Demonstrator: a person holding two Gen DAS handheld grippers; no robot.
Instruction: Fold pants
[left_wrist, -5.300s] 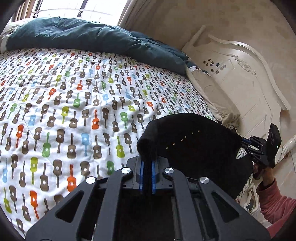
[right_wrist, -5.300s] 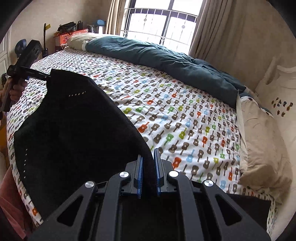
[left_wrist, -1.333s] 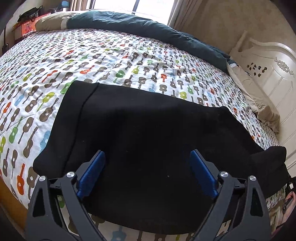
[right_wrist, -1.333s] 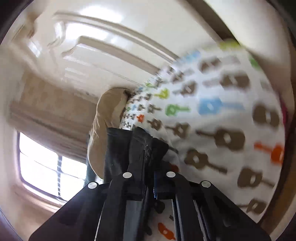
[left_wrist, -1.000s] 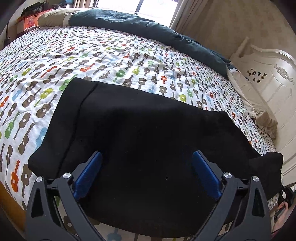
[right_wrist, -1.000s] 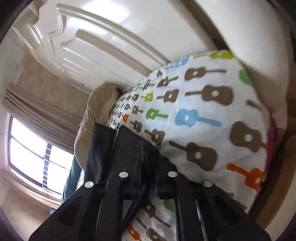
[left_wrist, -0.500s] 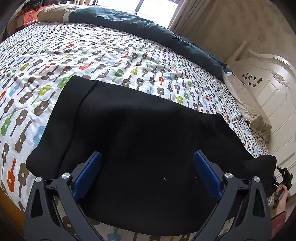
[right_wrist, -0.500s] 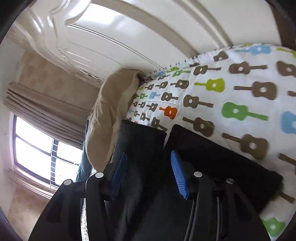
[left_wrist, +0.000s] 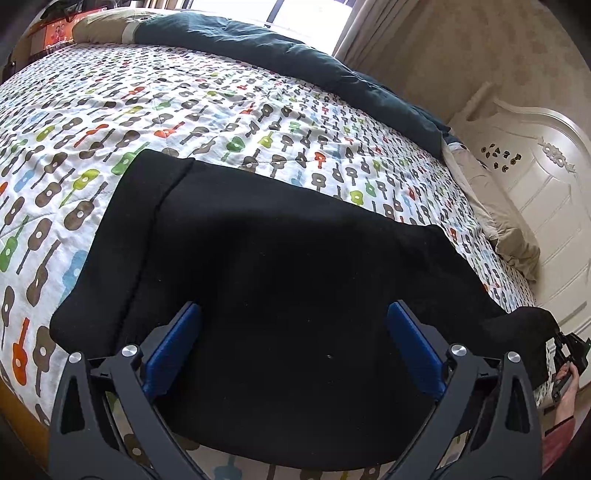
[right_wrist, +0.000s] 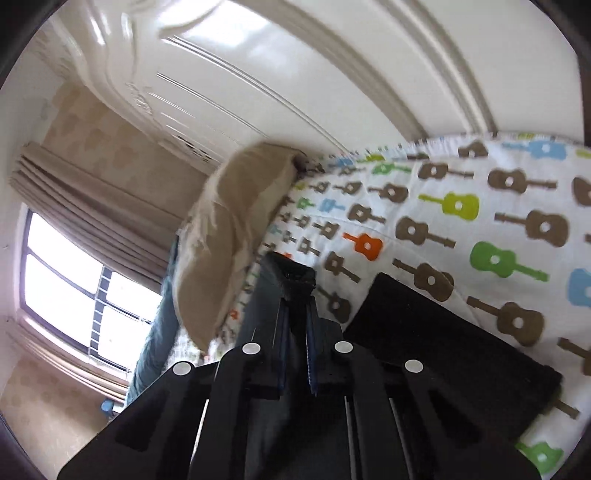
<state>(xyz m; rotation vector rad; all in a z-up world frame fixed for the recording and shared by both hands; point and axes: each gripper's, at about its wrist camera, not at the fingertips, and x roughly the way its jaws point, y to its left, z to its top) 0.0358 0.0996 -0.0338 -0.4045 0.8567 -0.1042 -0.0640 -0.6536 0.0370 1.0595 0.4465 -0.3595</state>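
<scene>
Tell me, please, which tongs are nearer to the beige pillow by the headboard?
Right. The right tongs, shut on the pants' end, sit just beside the pillow; the left tongs hang open over the pants' other end, far from it.

Pants (left_wrist: 295, 280) under right gripper (right_wrist: 295, 314) fingers

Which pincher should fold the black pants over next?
Right. The right gripper is already shut on an end of the black pants, so it can carry it over. The left gripper is open, holding nothing.
</scene>
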